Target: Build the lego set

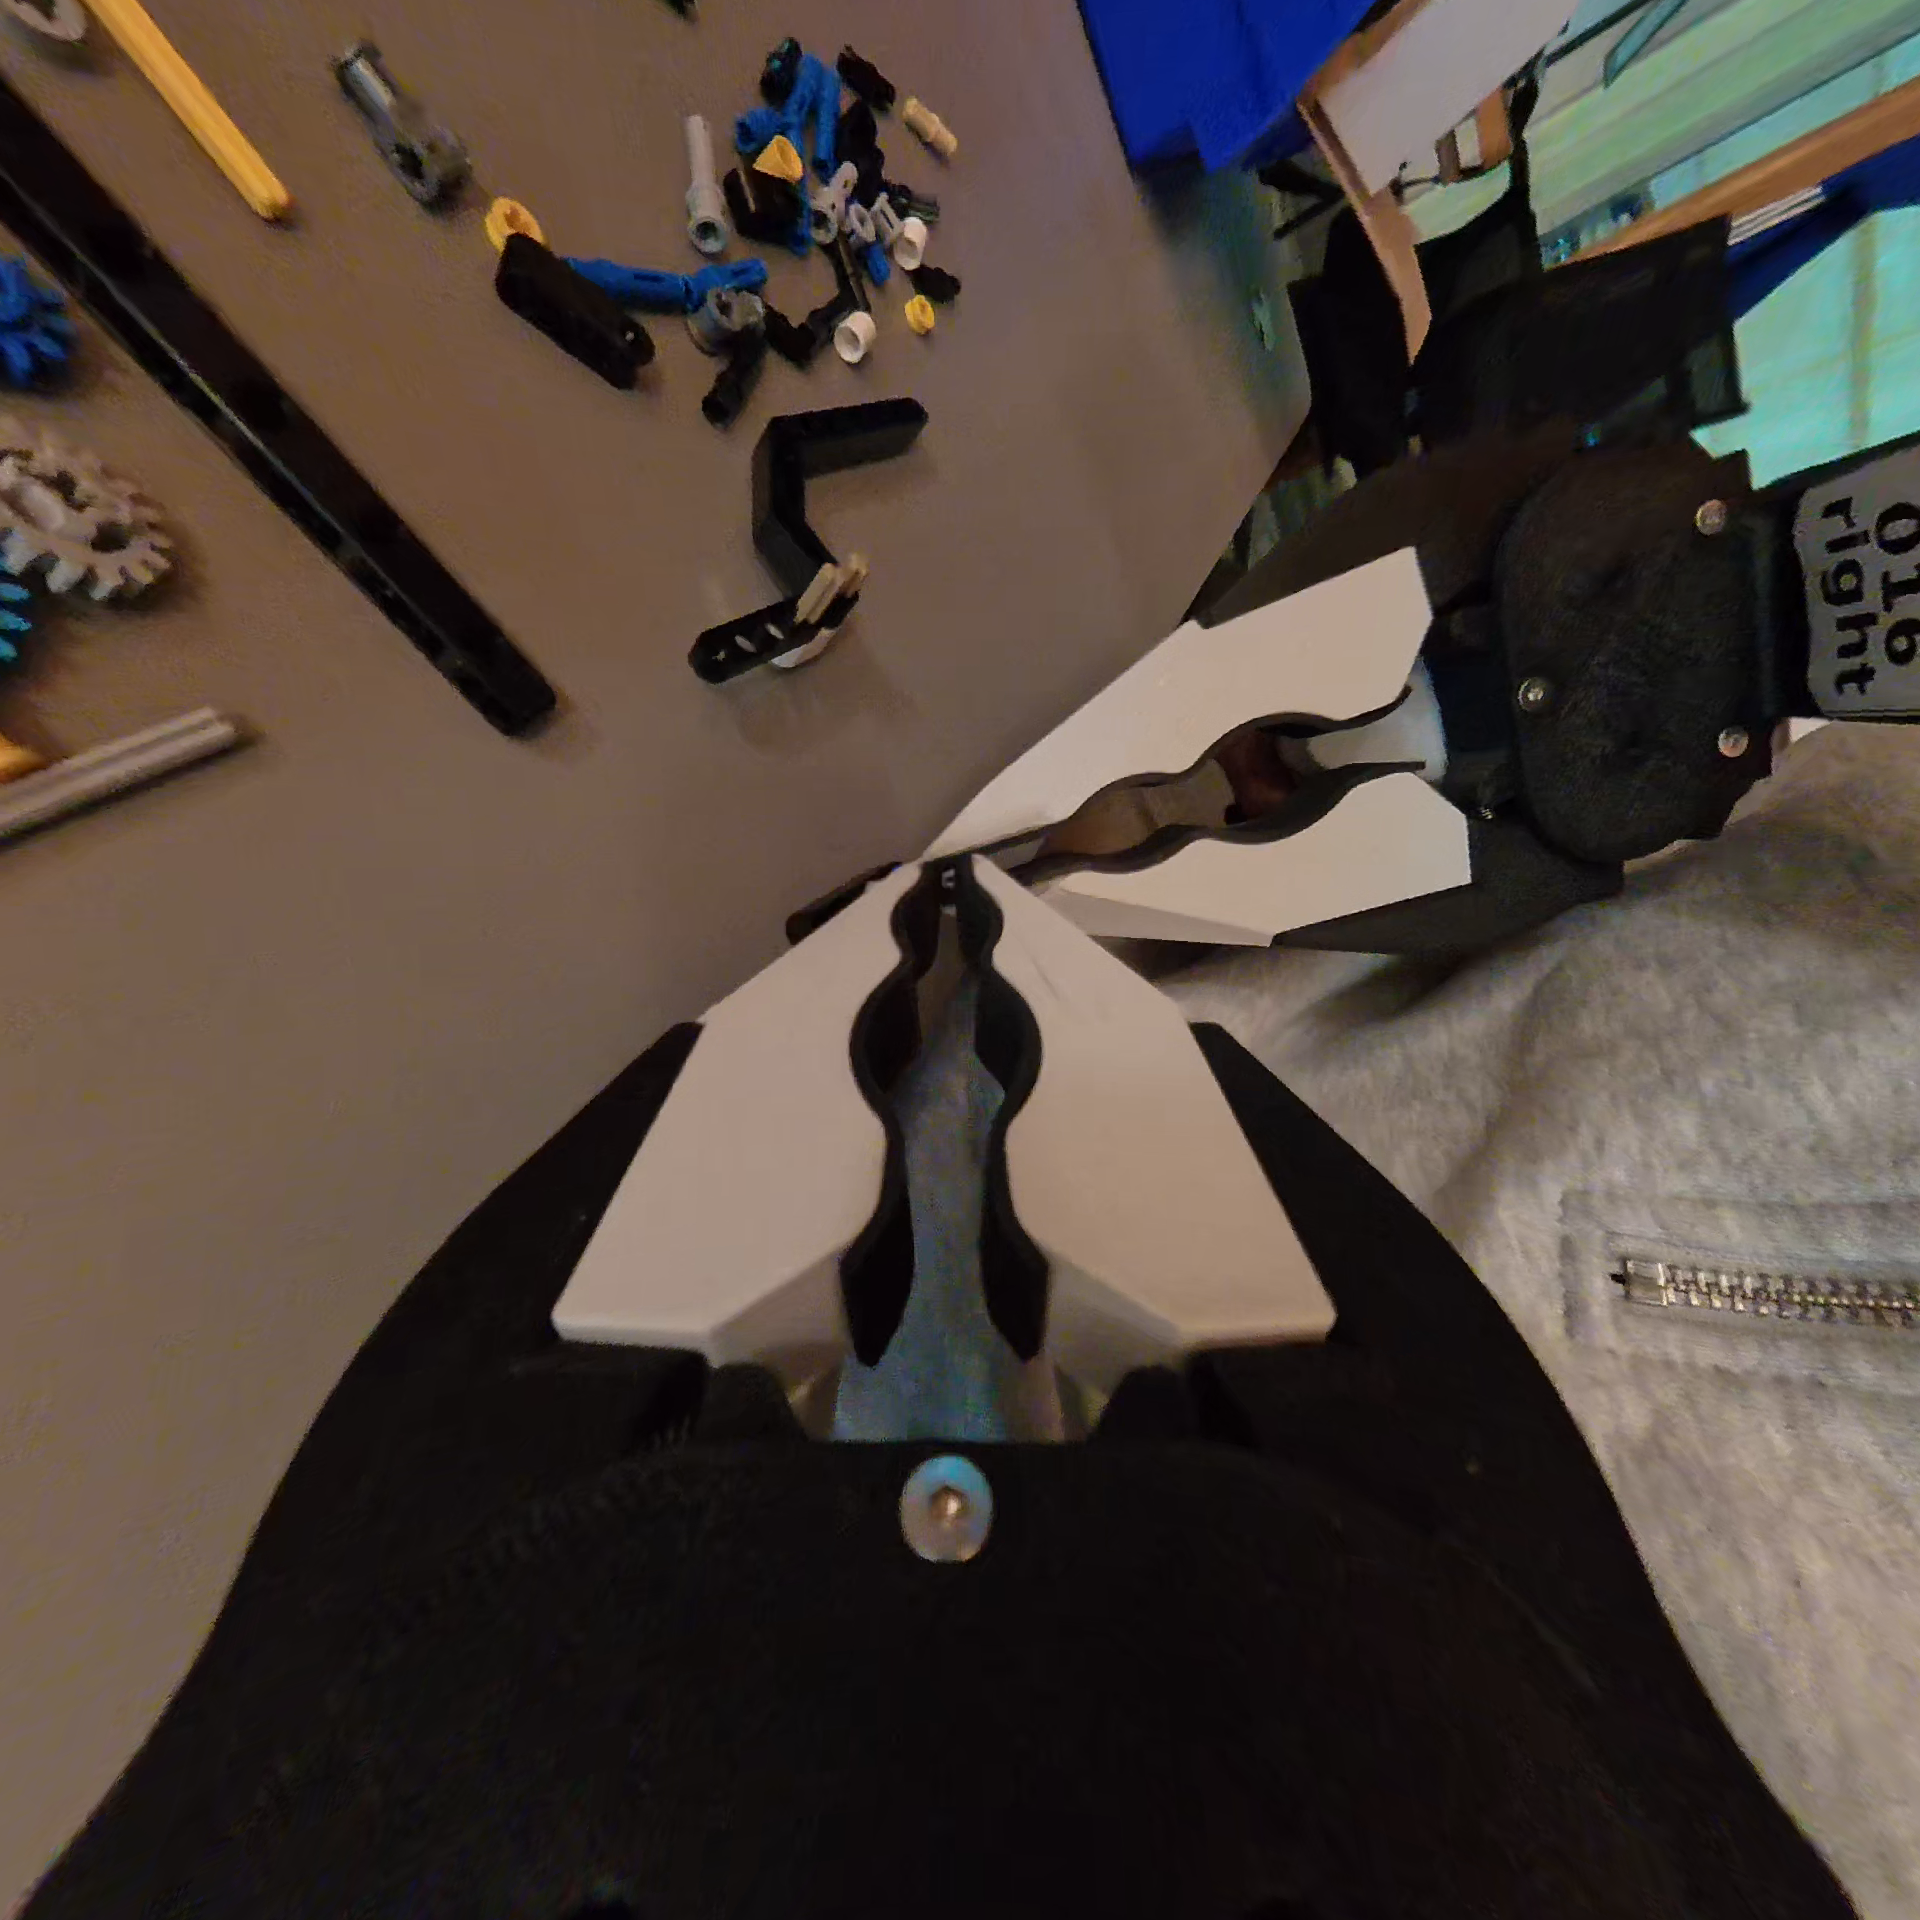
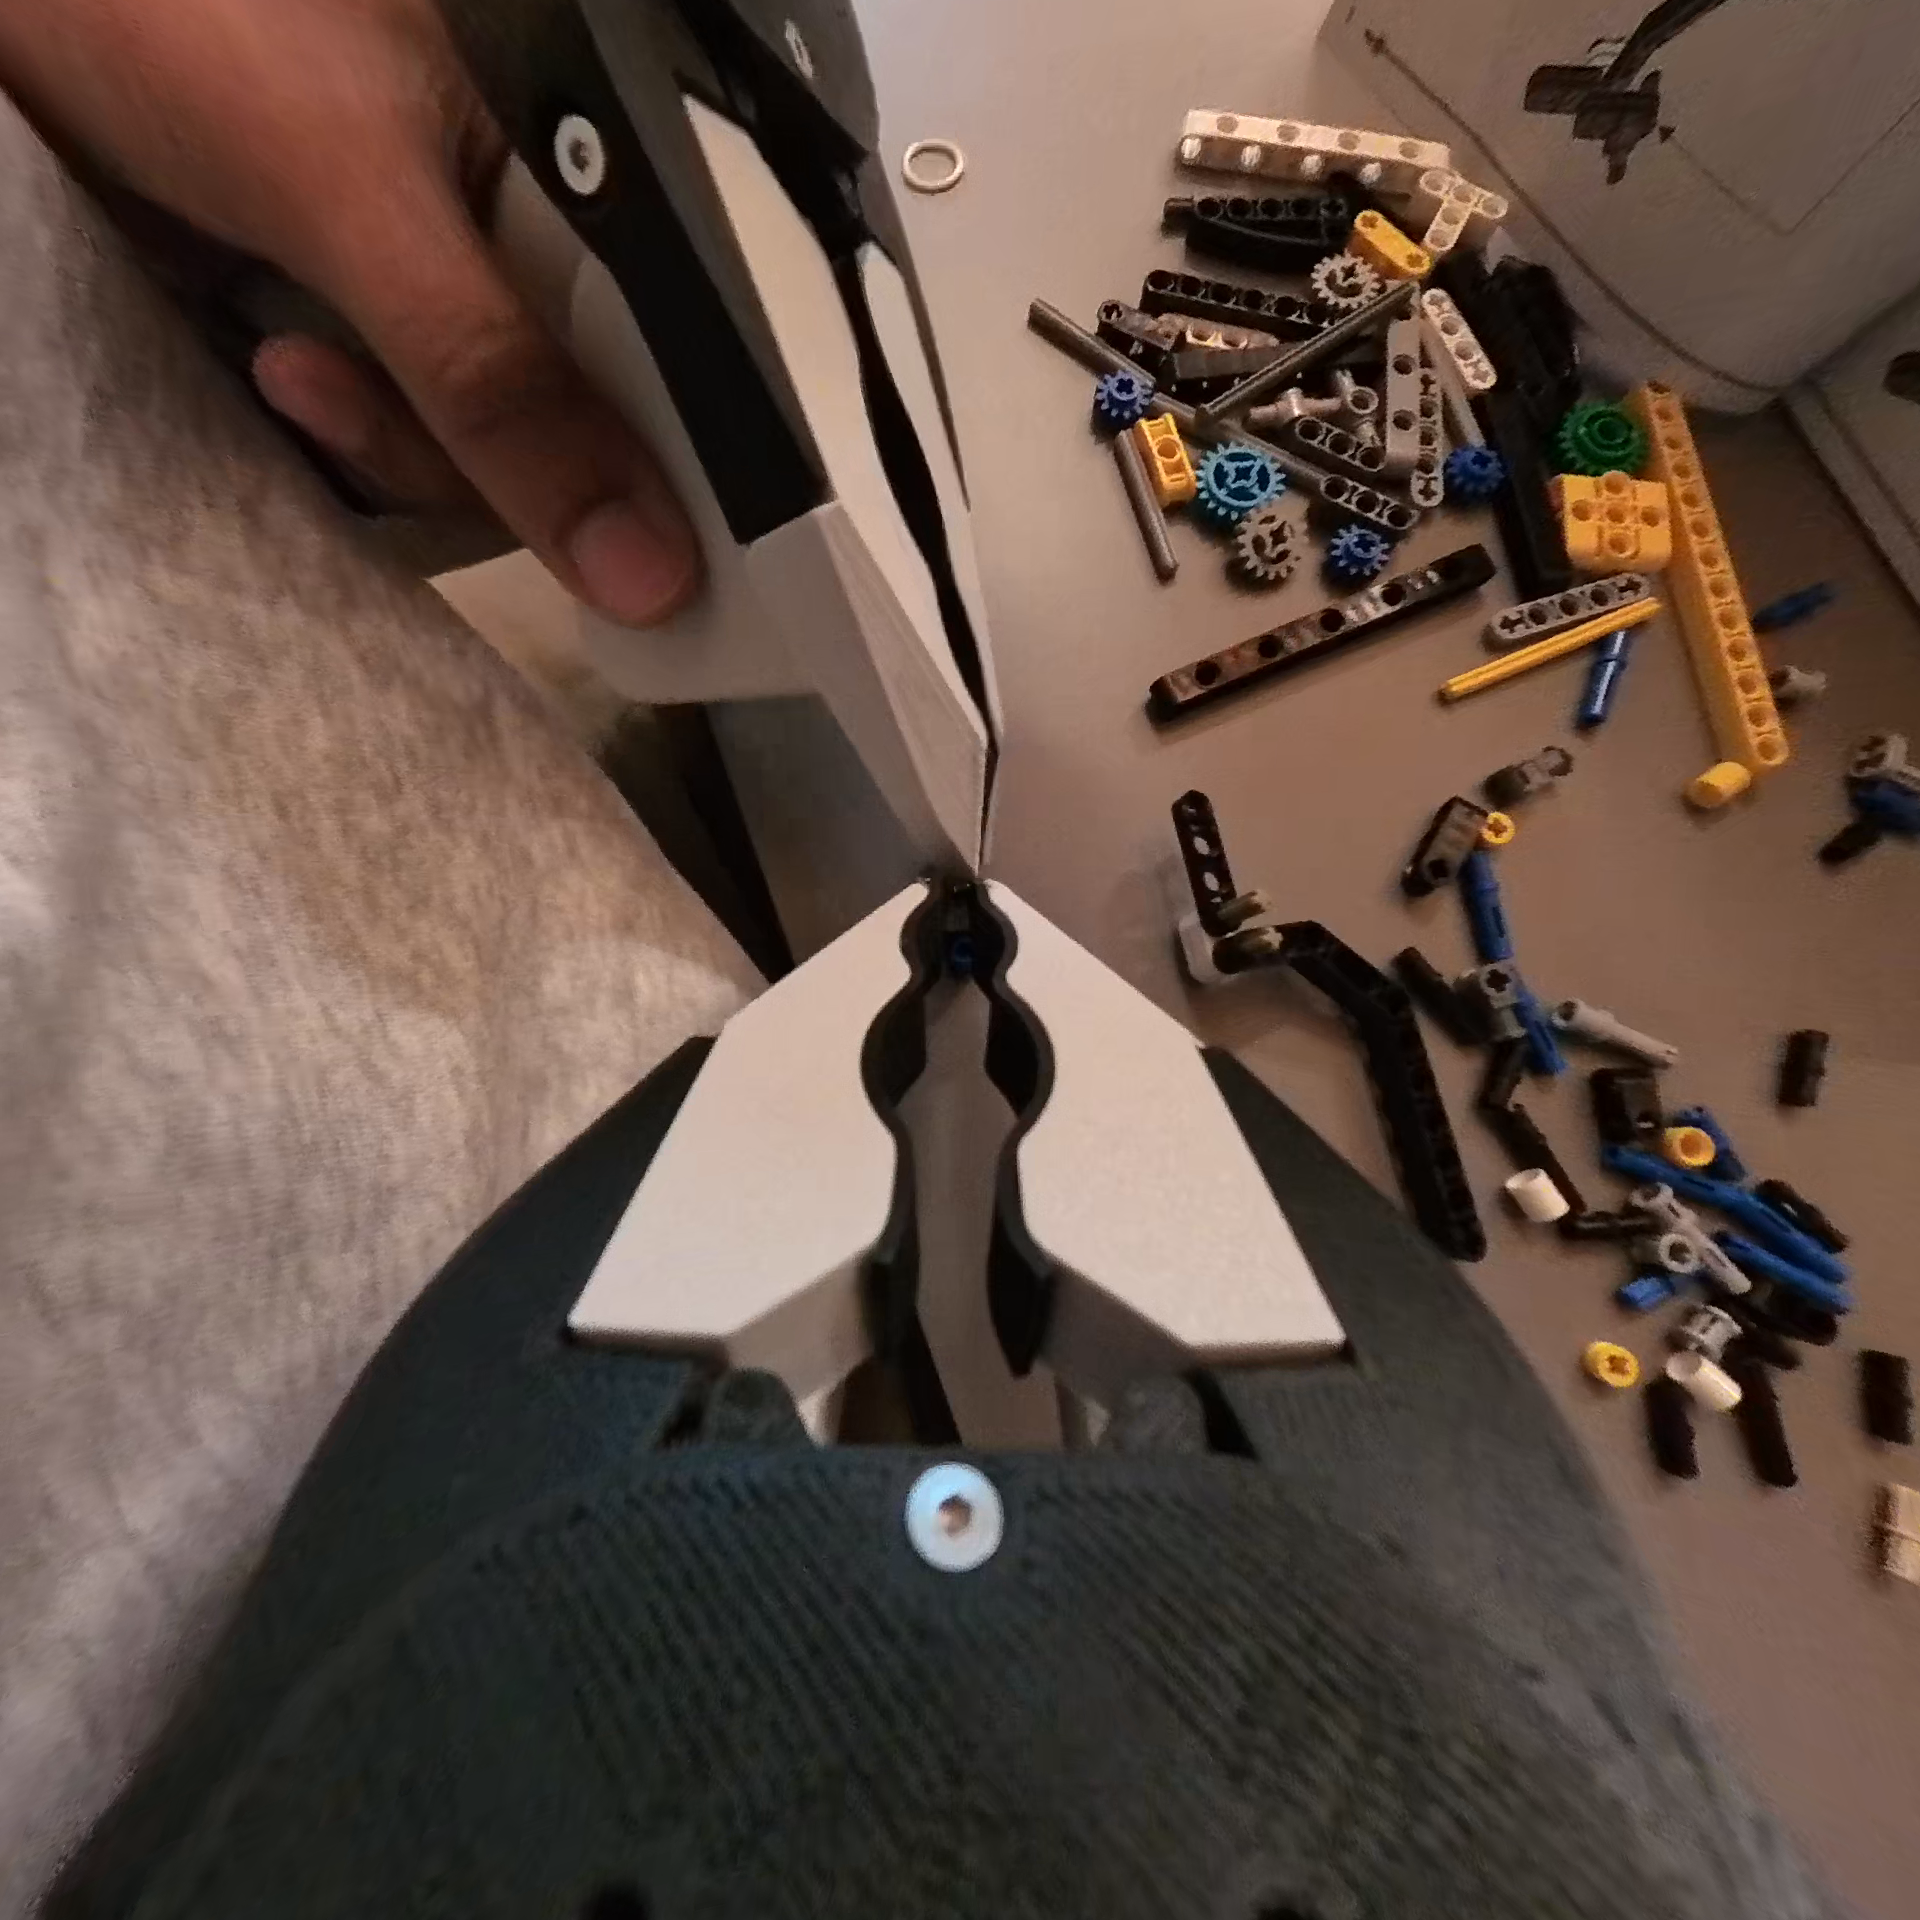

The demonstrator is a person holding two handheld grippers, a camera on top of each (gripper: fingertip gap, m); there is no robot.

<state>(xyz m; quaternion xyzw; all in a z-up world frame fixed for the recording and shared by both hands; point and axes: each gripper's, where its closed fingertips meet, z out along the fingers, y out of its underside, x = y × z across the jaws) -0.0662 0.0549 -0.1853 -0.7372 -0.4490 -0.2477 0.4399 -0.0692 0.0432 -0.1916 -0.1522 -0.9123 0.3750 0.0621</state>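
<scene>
Meeting tip to tip above the worktop's (image 1: 520, 935) near edge, the left gripper (image 1: 951, 883) and right gripper (image 2: 961, 904) are both nearly closed. Each pinches a small dark Lego piece, the right one's pin (image 2: 964, 948) showing blue, axes roughly square to each other; the loose parts pile (image 2: 1403, 416) lies far right.

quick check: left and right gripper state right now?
Left gripper: jaws closed on a small black lego piece at the tips.
Right gripper: jaws closed on a small black-and-blue lego piece, tip to tip with the left.

Lighting dim, warm, diffuse; soft shadows beneath parts on the counter (image 1: 520, 935). Strong wide-angle bending at edges. Motion blur on far-right loose pieces (image 2: 1766, 1403); no glare.
</scene>
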